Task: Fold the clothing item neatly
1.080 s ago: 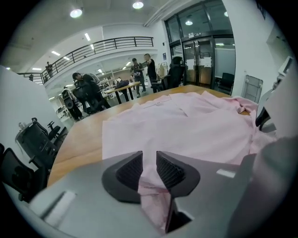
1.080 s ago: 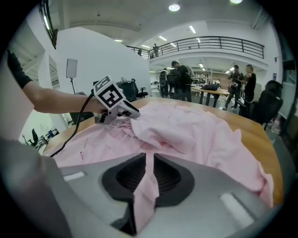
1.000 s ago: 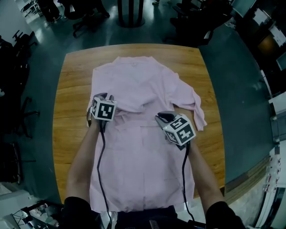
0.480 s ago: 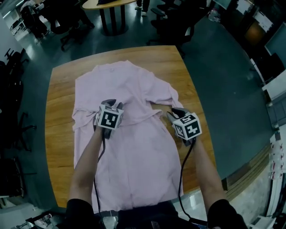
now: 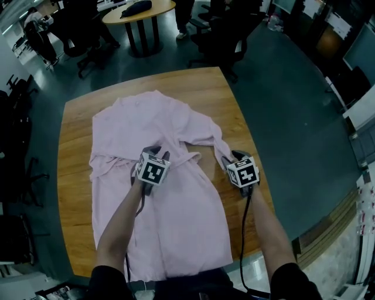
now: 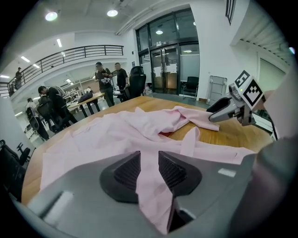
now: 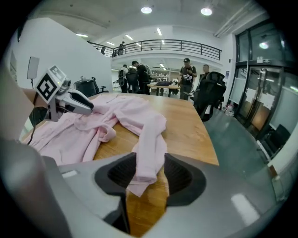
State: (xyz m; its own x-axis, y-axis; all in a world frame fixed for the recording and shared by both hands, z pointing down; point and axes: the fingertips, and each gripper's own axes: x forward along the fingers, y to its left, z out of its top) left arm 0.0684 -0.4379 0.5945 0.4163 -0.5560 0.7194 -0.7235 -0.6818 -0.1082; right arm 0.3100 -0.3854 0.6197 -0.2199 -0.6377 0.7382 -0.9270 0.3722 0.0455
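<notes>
the pink garment point(image 5: 176, 211) lies spread on the wooden table point(image 5: 73, 176). its collar end is well ahead of both claws and its long hem trails back behind them toward the person.

the left claw point(image 5: 154, 151) sits over the middle of the cloth. its jaws have just been easing apart, but a raised fold of the fabric runs between them and the pads press it from both sides. the right claw point(image 5: 237, 155) is off to the far side at the garment's edge. its jaws have just been opening wide, and the sleeve point(image 7: 151, 139) lies loose between them with bare wood showing beside it.

the cloth looks thin, light and limp. it will probably sag and wrinkle wherever it is lifted and slide easily over the smooth wood. it is best taken at edges, seams or the cuff, with both claws pulling evenly so the fold line stays straight. the rumpled bunch ahead of the right claw will likely need smoothing first.

nothing else rests on the table near the claws. a round table point(image 5: 137, 10) and office chairs point(image 5: 220, 35) stand far beyond them, clear of the work.
</notes>
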